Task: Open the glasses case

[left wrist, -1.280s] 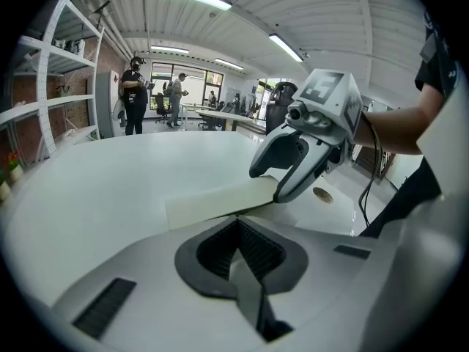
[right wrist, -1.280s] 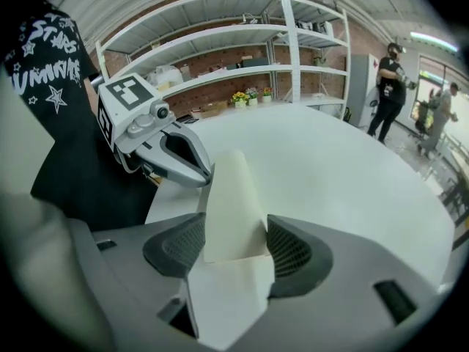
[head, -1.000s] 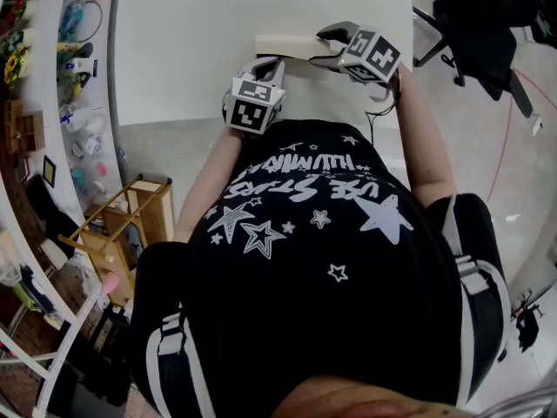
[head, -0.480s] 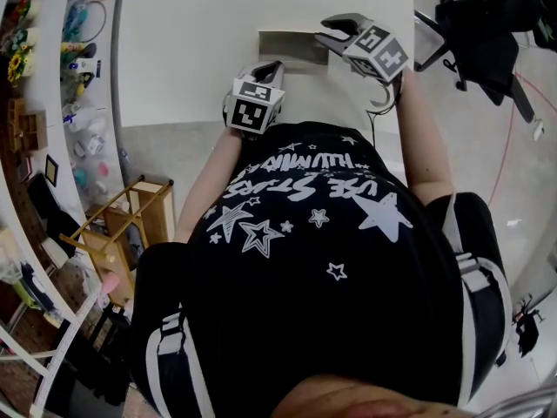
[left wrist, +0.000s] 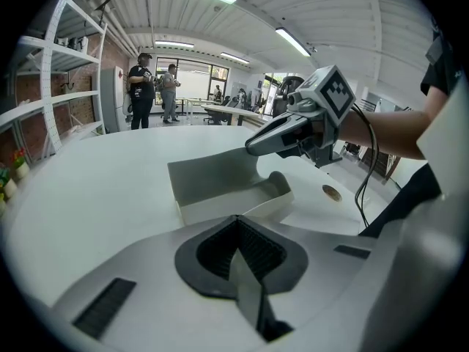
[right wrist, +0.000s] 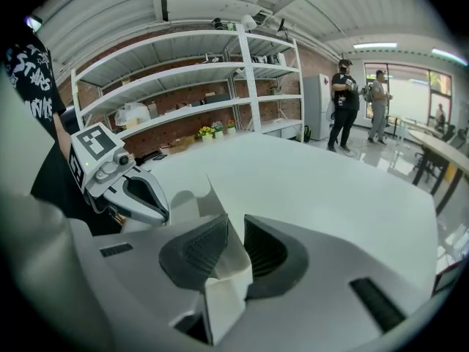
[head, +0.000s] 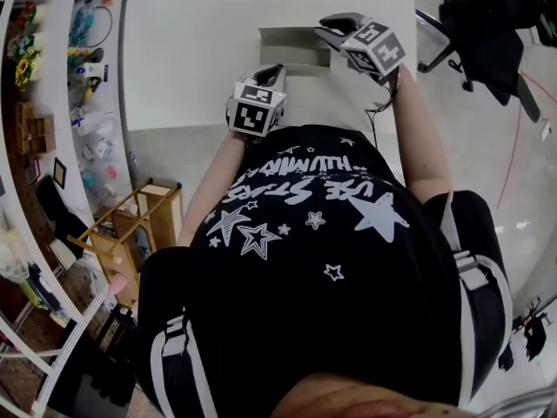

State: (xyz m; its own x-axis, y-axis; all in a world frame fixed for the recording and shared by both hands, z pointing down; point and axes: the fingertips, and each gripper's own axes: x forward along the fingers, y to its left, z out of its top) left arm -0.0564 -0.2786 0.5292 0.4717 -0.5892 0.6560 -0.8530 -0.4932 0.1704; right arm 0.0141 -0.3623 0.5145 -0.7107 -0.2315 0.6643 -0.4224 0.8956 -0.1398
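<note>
Glasses case (head: 291, 55) at twelve o'clock on the white counter (head: 191, 42), its lid (left wrist: 212, 169) part raised. My right claw (right wrist: 233, 251) has just been closing and pinches the lid's edge. My left claw (left wrist: 238, 251), pressed together, sits just beside the base at six o'clock. I'd swing the lid back slowly, bracing the base.

Bare table (head: 218, 50) lies open left of and beyond the glasses case (head: 296, 59). Its raised lid (left wrist: 212, 171) walls the far side. The right tongs (head: 326, 30), jaws just closed further onto that lid, bar the right end.
</note>
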